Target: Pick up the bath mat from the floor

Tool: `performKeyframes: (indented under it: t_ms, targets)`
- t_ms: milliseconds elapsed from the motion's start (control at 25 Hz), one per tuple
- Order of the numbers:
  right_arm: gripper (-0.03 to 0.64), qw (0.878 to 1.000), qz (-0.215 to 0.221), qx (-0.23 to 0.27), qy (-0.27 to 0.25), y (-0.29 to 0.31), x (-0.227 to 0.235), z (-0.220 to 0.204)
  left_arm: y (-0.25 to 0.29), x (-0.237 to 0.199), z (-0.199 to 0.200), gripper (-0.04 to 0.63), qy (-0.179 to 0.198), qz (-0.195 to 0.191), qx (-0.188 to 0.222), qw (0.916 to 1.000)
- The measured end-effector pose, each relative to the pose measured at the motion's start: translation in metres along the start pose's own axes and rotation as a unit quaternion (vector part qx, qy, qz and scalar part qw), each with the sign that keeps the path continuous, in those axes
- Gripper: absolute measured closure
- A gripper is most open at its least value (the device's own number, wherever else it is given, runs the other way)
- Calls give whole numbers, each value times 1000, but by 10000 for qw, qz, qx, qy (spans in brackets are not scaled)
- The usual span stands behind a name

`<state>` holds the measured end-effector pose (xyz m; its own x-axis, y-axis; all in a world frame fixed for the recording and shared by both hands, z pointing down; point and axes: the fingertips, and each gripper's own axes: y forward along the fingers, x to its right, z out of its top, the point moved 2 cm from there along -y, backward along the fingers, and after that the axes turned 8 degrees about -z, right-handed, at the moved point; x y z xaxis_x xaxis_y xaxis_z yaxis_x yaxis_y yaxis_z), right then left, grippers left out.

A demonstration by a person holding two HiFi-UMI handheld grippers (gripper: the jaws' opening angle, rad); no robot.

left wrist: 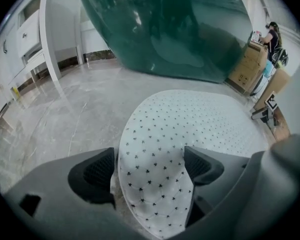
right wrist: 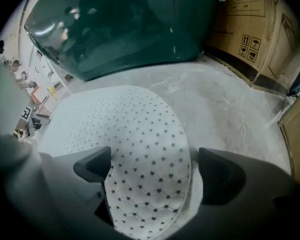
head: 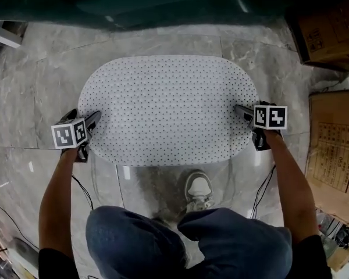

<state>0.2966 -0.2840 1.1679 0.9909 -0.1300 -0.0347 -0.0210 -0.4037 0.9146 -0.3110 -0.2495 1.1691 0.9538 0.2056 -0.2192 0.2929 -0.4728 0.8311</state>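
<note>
Left gripper (left wrist: 150,160): pads press the bath mat (head: 168,106) (its end bulges between them).
Right gripper (right wrist: 154,160): jaws apart, astride the bath mat's edge.
Nearby: shoe (head: 198,190), cardboard boxes (head: 333,141).

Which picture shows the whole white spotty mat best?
The head view: the white oval dotted bath mat shows almost its whole outline from above. Each gripper view shows one end big and the rest stretching away.

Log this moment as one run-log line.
bath mat: flat on floor, not lifted | left gripper: mat edge between jaws, grip unclear | right gripper: open around mat edge, not clamped
</note>
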Motion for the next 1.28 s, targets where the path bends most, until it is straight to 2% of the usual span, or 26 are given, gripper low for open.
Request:
performKeyframes:
  t_ms: [240, 520, 600, 720, 800, 1000, 1160, 1280]
  targets:
    - [77, 9998, -156, -43, -88, 1, -1, -1, 3, 4, 0, 164, -25, -4, -80, 10000]
    - [219, 9995, -55, -58, -292, -5, -18, 2, 2, 10, 2, 219, -56, 46, -95, 9999]
    - [263, 9995, -37, -27, -324, -6, -23, 2, 2, 17, 1, 260, -22, -3, -144, 9999]
    - [315, 9996, -8, 29, -270, -8, -29, 1, 4, 35, 3, 409, 200, -144, -242, 9994]
    - [355, 9998, 33, 66, -200, -9, -34, 2, 6, 41, 4, 453, 253, -170, -230, 9993]
    - [468, 9997, 101, 104, -189, -10, -46, 3, 7, 42, 2, 488, -346, -406, -130, 9985]
    - [571, 9995, 230, 57, -202, -10, -58, 1, 7, 43, 2, 504, -484, -494, -157, 9975]
    - [577, 9994, 307, 60, -139, -10, -59, 3, 8, 48, 3, 550, -497, -590, -195, 9968]
